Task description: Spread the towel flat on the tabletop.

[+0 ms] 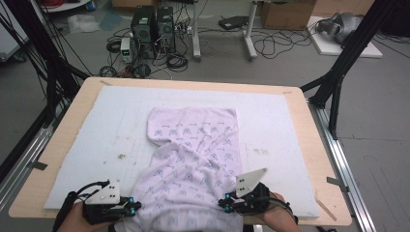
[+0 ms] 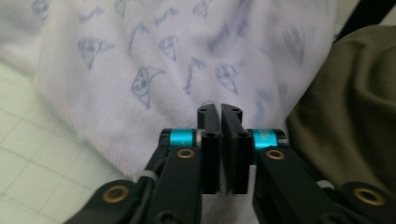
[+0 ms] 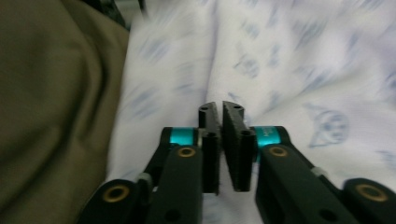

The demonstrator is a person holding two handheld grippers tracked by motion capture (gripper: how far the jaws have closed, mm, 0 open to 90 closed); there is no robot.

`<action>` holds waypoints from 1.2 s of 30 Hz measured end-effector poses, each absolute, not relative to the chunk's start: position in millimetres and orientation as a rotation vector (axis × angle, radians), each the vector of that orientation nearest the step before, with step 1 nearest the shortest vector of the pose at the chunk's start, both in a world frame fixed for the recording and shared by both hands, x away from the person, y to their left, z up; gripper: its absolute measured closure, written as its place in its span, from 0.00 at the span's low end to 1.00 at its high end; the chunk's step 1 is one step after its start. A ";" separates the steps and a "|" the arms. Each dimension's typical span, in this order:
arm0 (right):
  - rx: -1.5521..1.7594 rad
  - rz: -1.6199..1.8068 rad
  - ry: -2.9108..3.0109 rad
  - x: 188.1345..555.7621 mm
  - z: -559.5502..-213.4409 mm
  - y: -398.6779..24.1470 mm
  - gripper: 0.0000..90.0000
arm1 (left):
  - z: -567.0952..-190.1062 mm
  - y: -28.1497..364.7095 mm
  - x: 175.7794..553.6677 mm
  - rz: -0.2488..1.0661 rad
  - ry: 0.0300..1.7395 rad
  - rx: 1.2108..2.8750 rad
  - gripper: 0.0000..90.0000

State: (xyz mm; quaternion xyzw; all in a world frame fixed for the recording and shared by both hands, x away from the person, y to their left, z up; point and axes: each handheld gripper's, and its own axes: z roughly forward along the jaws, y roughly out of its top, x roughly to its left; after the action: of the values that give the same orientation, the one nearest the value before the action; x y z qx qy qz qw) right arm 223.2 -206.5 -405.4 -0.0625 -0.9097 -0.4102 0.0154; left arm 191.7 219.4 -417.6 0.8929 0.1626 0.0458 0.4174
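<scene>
The left tool [image 1: 134, 207] and the right tool [image 1: 223, 203] sit at the near edge of the table [image 1: 63, 145], one on each side of the printed white cloth [image 1: 193, 154]. The cloth lies between them and stretches away over the pale blue mat [image 1: 96, 135], bunched near the tools and flatter farther off. In each gripper view the jaws stand almost together with a thin slit between them, cloth just beyond the tips; whether they pinch a fold I cannot tell.

We cannot tell whether any fabric sits between either gripper's nearly closed jaws. The patterned cloth [image 1: 193, 164] runs off the high view's bottom edge, and its print blurs in the right gripper view.
</scene>
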 end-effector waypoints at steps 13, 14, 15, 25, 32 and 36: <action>-0.429 -1.060 -2.989 279.1 -433.3 -200.7 0.75 | -442.0 192.8 276.1 0.258 0.526 2.258 0.78; -0.428 -1.102 -2.979 278.7 -434.4 -201.0 0.78 | -441.9 192.5 275.0 0.237 0.539 2.249 0.87; -0.439 -1.110 -2.973 278.9 -435.1 -201.2 0.82 | -440.9 192.4 272.6 0.252 0.534 2.260 0.94; -0.316 -1.194 -2.907 253.6 -419.4 -207.3 0.86 | -414.5 240.0 211.1 0.276 0.503 2.176 0.87; -0.504 -1.238 -2.972 283.8 -407.8 -222.4 0.77 | -417.5 239.9 252.1 0.335 0.629 2.134 0.75; -0.583 -1.142 -2.989 301.4 -420.3 -223.9 0.74 | -435.1 226.4 280.2 0.289 0.696 2.175 0.79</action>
State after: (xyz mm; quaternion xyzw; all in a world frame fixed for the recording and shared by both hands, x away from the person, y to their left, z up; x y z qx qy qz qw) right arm 301.4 -223.9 -420.3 -0.1791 -0.9176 -0.3505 -0.0553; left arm 280.2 226.4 -435.1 0.8628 0.2762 0.1148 0.4076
